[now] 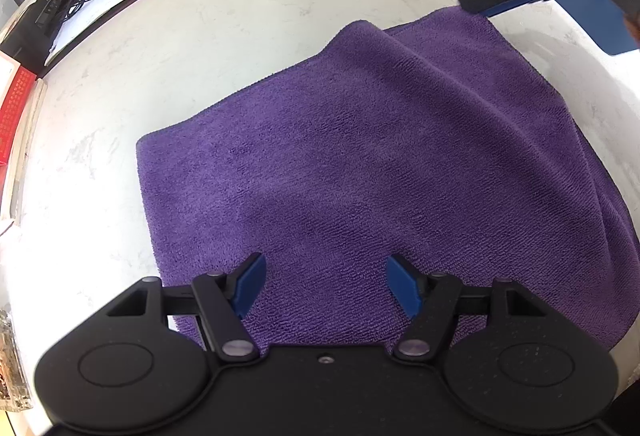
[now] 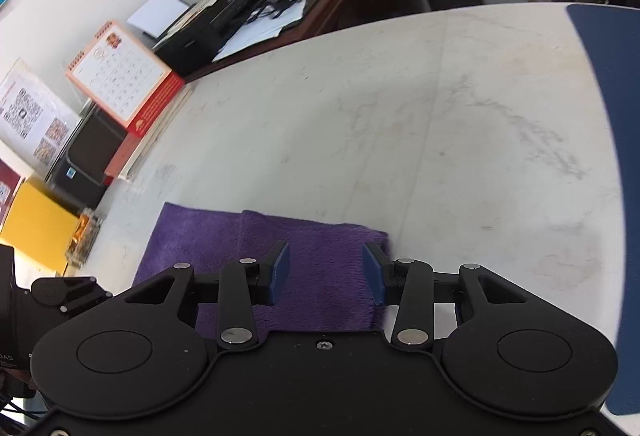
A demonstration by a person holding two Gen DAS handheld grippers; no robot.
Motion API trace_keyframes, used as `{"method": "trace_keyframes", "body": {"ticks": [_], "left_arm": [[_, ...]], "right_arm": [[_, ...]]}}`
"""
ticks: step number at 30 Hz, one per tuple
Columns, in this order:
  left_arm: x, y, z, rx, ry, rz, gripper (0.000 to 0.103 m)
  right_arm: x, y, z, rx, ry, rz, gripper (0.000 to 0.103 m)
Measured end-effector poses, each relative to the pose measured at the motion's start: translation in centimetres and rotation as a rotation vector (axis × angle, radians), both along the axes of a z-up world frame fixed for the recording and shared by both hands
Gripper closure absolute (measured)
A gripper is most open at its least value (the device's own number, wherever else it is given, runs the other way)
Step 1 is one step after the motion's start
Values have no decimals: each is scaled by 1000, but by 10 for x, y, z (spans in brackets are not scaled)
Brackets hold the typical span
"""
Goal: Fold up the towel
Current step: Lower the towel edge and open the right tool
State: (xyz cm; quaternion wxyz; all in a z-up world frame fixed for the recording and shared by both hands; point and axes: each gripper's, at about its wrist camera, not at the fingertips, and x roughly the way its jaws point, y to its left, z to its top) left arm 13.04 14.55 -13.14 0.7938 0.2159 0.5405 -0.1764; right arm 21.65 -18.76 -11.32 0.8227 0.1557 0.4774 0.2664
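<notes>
- Towel (image 1: 360, 171), purple, lies folded across the middle of the left wrist view on the pale marble table (image 1: 200, 47), with soft ridges running toward its upper right corner.
- Left gripper (image 1: 326, 286) at the bottom of that view hangs over the towel's near part, jaws wide apart, nothing between the blue pads.
- Right gripper (image 2: 325, 274) sits low in its own view above the towel's right end (image 2: 312, 260); jaws partly apart, holding nothing.
- Seen from the left camera, its tip is at the towel's upper right corner; contact cannot be told.
- Calendar (image 2: 120, 75) stands at the left, a blue mat (image 2: 608, 115) along the right edge.
</notes>
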Motion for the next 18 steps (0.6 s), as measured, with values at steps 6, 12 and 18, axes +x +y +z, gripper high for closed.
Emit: {"method": "trace_keyframes", "body": {"ticks": [6, 12, 18], "left_arm": [[8, -3, 14, -38, -21, 1, 39], [33, -21, 20, -40, -92, -54, 39], [63, -40, 16, -35, -166, -89, 39]], "right_arm": [[11, 1, -21, 22, 47, 0, 69], [12, -7, -27, 54, 65, -15, 79], [11, -1, -24, 9, 43, 15, 79]]}}
